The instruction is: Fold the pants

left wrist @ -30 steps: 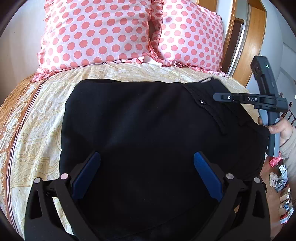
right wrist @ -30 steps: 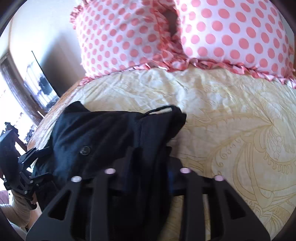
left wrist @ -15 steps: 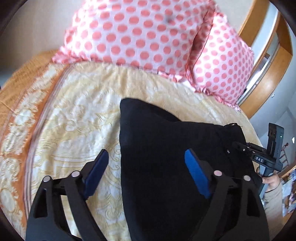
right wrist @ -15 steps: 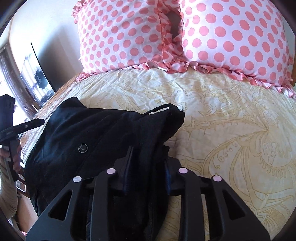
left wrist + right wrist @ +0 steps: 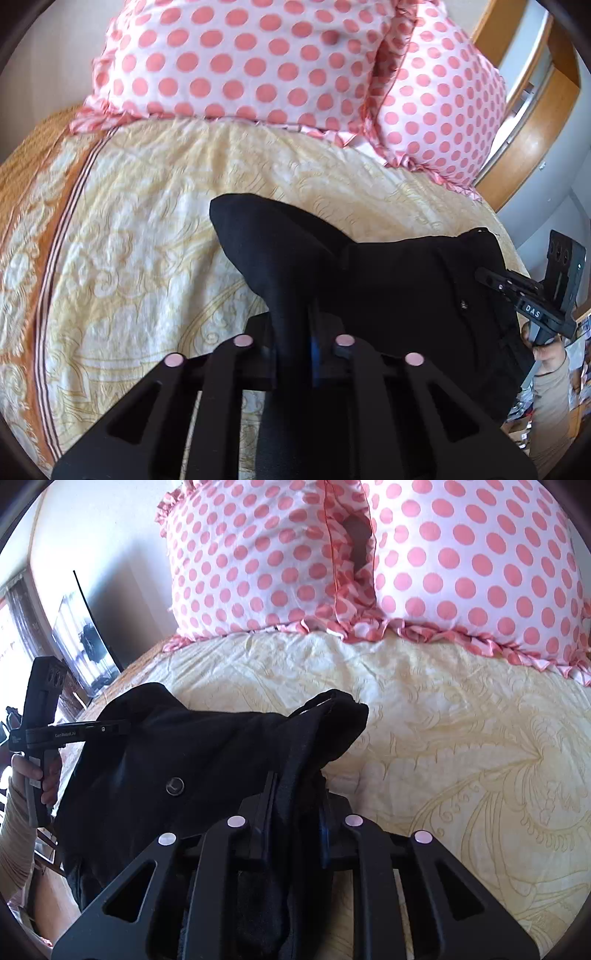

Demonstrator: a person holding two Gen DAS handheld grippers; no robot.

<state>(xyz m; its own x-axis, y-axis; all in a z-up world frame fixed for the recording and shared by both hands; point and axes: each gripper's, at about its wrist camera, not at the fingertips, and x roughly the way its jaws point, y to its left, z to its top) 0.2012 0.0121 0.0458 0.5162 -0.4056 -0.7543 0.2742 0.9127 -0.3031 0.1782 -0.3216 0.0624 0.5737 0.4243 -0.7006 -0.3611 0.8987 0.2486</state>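
Black pants [image 5: 388, 288] lie bunched on the yellow bedspread [image 5: 147, 240]. My left gripper [image 5: 295, 332] is shut on a raised fold at their left side, and the cloth peaks up from its jaws. My right gripper [image 5: 295, 812] has the waistband end of the pants [image 5: 207, 746] between its jaws, which are closing on it and press the fabric. A round button [image 5: 174, 785] shows just left of it. Each gripper appears in the other's view: the right gripper [image 5: 532, 295] at the far right, the left gripper [image 5: 48, 734] at the far left, both held by a hand.
Two pink polka-dot pillows [image 5: 240, 62] stand at the head of the bed, also the pillows [image 5: 443, 561] in the right wrist view. A wooden door frame [image 5: 524, 103] rises on the right. A dark screen [image 5: 85, 642] leans by the wall on the left. The bedspread [image 5: 461, 738] spreads wide to the right.
My left gripper slid from the middle of the pants to their left edge and shut on a fold, lifting it. The right gripper stayed in place, holding the waistband.
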